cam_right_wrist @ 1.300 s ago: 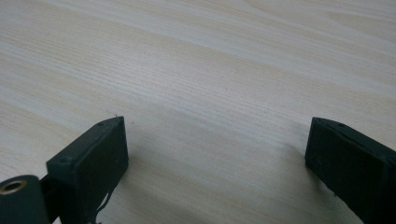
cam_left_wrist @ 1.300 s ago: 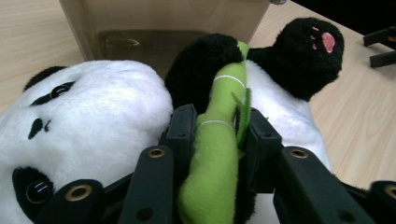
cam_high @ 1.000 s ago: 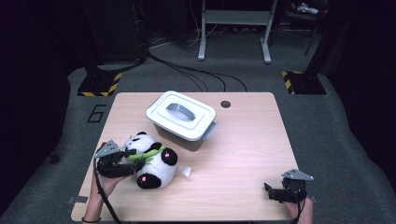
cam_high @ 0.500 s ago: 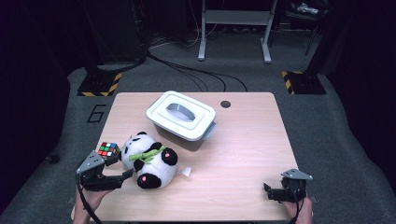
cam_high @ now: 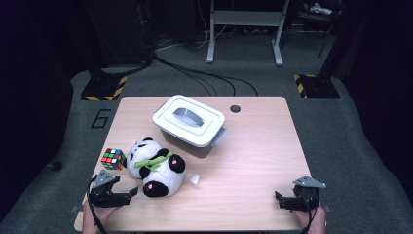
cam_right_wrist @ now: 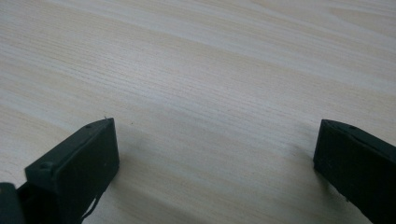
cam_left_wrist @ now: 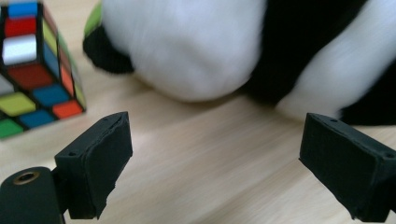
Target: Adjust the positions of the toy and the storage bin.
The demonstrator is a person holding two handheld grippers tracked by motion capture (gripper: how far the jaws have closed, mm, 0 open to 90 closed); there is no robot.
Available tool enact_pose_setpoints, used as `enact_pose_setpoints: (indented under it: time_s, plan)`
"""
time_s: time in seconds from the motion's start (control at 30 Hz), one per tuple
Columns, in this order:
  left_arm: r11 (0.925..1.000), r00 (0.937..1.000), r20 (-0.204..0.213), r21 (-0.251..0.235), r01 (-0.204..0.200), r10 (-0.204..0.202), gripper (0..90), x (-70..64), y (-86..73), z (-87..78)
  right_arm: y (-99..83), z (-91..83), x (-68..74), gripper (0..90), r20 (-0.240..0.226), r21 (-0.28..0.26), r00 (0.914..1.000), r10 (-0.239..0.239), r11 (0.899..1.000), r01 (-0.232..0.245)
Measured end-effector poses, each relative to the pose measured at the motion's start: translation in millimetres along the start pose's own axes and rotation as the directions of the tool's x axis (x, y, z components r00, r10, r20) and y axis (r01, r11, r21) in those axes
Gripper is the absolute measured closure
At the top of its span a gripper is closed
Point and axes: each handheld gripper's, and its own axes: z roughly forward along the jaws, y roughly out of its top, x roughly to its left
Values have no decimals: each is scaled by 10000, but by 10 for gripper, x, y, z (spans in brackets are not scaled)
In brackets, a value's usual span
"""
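The panda toy lies on its side on the bench, near our left front corner, with a green leaf across its tummy. A second ago our left tongs were right up against the panda's side. Now we have pulled them back toward us, and they sit low on the bench just beside the panda, not touching it. Their jaws are wide apart and hold nothing. In the left gripper view we see the panda's white and black fur close in front, past the bare wood between the jaws. The colour cube shows now, just to the left of the panda's head; the left tongs had been in front of it before. The panda looks to be in the same spot as before, so we think we let it go or never got a good hold, and the picking up is not done yet. A small white tag lies by the panda's foot. The white box with its lid on sits behind the panda, near the middle of the bench. Our right tongs have stayed at the right front corner, jaws apart, over bare wood.
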Motion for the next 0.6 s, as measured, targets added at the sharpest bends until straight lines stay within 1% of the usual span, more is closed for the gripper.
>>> enact_pose_setpoints:
  time_s: [0.07, 0.13, 0.2, 0.23, 0.27, 0.3, 0.4, 0.43, 0.47, 0.5, 0.53, 0.57, 0.6]
  plan:
    - [9998, 9999, -114, 177, 4, -2, 77, 17, -52, 60, 0, 0, 1, 0, 8, -9, 10000, -13, 10000, 13]
    - [9992, 9993, -344, 353, -166, 178, 69, 17, -94, 106, -1, -4, 7, 0, 49, -2, 10000, -4, 10000, 4]
    - [9991, 9987, -456, 379, -196, 213, 56, 15, -128, 146, -1, -5, 10, 0, 60, -6, 10000, -25, 10000, 25]
    - [9986, 9982, -530, 468, -255, 280, 52, 15, -145, 164, 0, -4, 9, 0, 59, 0, 10000, -20, 10000, 20]
    - [9981, 9972, -670, 528, -312, 347, 50, 8, -150, 180, 4, -2, 8, 0, 57, 23, 10000, -30, 10000, 30]
    - [9979, 9966, -695, 506, -412, 446, 40, 4, -148, 186, 9, -1, 7, 0, 36, 64, 10000, -5, 10000, 5]
    - [9975, 9971, -630, 597, -380, 417, 28, 14, -137, 198, 31, 7, 3, 0, -55, 226, 10000, -61, 9997, 62]
    - [9973, 9973, -600, 638, -375, 413, 25, 16, -136, 198, 41, 13, 12, 0, -61, 242, 10000, 6, 9997, -4]
    - [9976, 9970, -641, 563, -394, 429, 23, 18, -137, 207, 44, 14, 8, 0, -102, 275, 9999, -61, 9996, 64]
    - [9968, 9972, -584, 677, -423, 463, 19, 23, -131, 199, 59, 21, 24, 0, -104, 304, 9999, 26, 9995, -22]
    - [9960, 9969, -563, 742, -504, 547, 18, 28, -129, 197, 69, 25, 23, 0, -138, 340, 9999, -83, 9994, 88]
    - [9960, 9971, -557, 747, -483, 525, 16, 27, -128, 197, 84, 37, 44, 0, -171, 340, 9999, 10, 9994, -4]
    - [9960, 9971, -557, 749, -484, 526, 16, 27, -129, 197, 108, 51, 60, 0, -229, 415, 9997, -95, 9991, 105]
